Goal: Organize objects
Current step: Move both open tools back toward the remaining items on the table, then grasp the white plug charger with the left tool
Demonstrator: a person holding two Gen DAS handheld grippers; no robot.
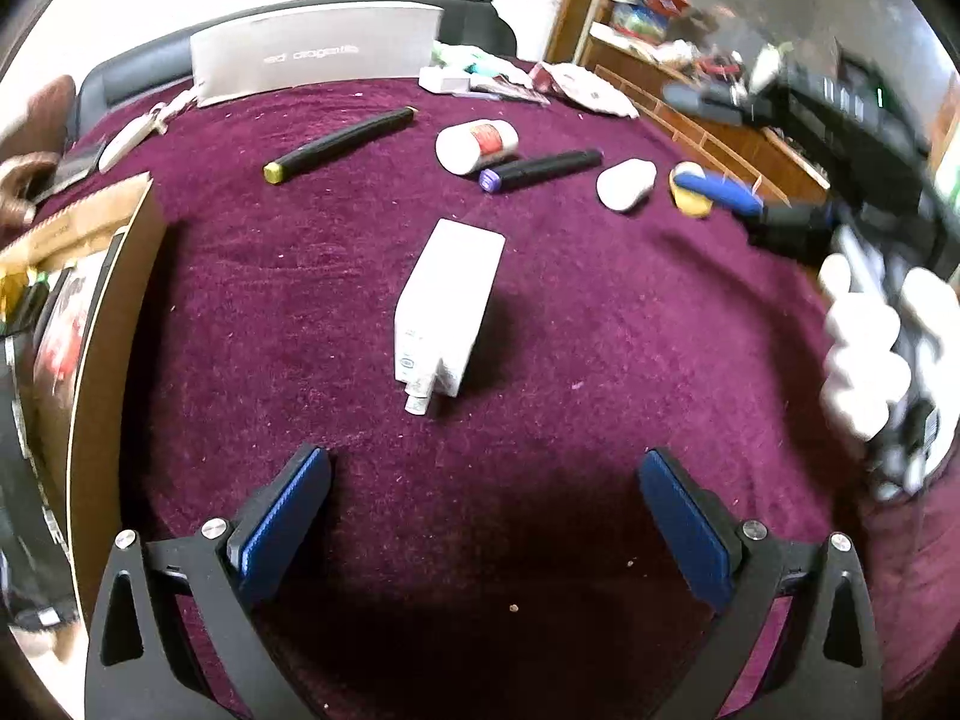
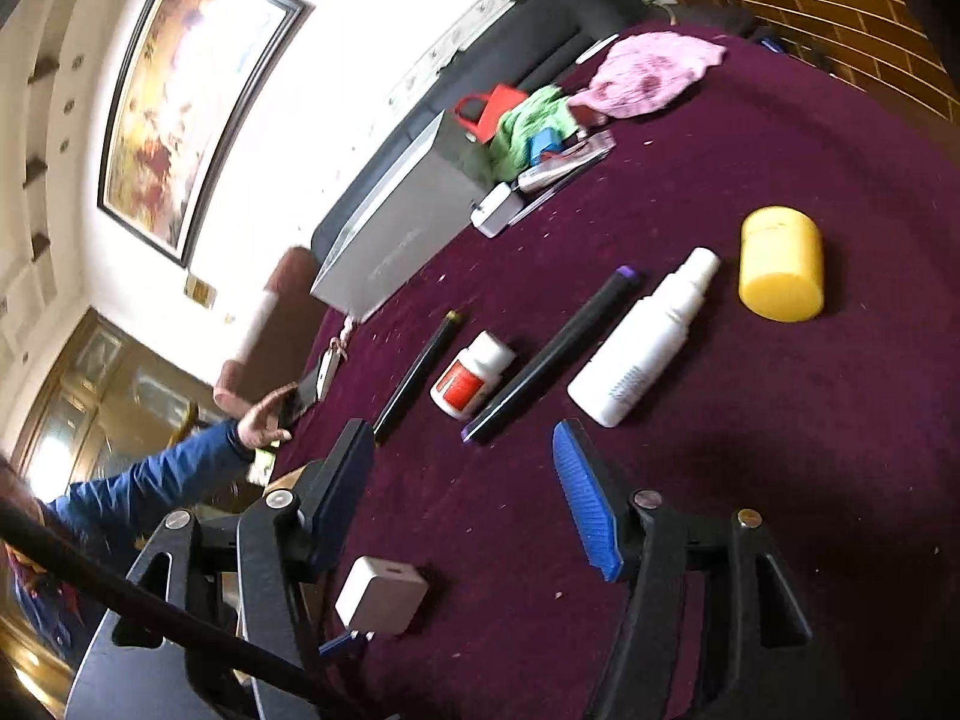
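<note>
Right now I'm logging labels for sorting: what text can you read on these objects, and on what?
Nothing reads with certainty.
Grey rectangular box: pale lettering, mirrored or blurred, unreadable.
White rectangular carton: small print and a round mark, too small.
White pill bottle with red label: print too small.
White spray bottle: grey print lines, too small.

right gripper (image 1: 714, 192): motion-blurred at far right, partly covering yellow cylinder (image 1: 690, 199)
gloved hand (image 1: 870, 336): blurred, cut by right edge
cardboard box (image 1: 90, 324): cut by left edge, contents unreadable
grey box (image 1: 312, 54): lettering too blurred to read
white carton (image 1: 447, 306): small print illegible
shelves (image 1: 660, 24): far right, clutter indistinct
person (image 2: 150, 492): near left, mostly behind gripper frame
</note>
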